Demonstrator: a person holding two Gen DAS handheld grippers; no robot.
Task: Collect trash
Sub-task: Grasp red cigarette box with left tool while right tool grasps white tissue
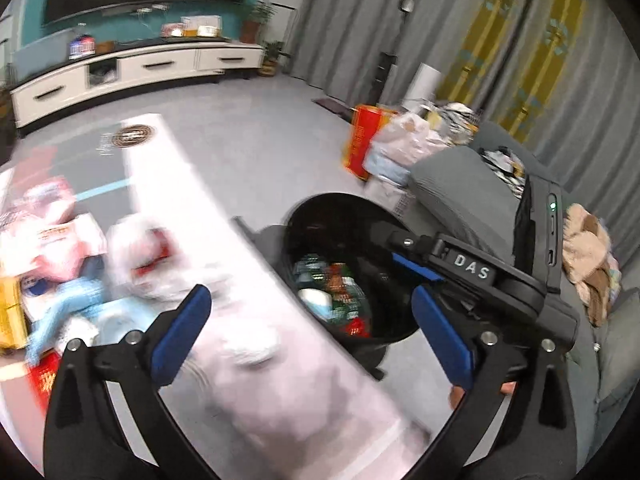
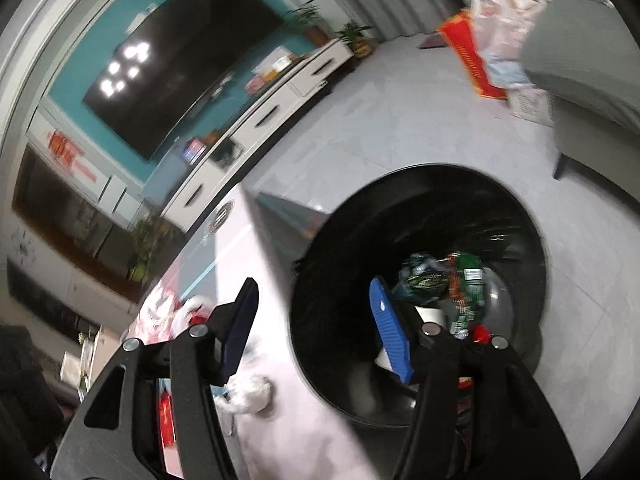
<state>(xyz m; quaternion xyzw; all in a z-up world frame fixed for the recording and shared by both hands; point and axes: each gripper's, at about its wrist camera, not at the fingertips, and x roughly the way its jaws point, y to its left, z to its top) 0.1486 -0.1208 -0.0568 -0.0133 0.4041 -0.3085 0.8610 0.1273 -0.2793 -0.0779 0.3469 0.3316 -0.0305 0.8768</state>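
Both tools stand apart and empty: the left tool [image 1: 312, 320] over the counter [image 1: 256, 280] edge, the right tool [image 2: 316, 328] above the bin [image 2: 520, 216] on the floor. Trash [image 2: 440, 280], seemingly wrappers, lies inside.

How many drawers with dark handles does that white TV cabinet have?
3 visible on the white TV cabinet: left drawer, middle drawer, right drawer. An open shelf sits between left and middle; more may be hidden off-frame.

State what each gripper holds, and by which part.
Nothing. The left gripper and right gripper both have open jaws with nothing between them, above the trash bin.
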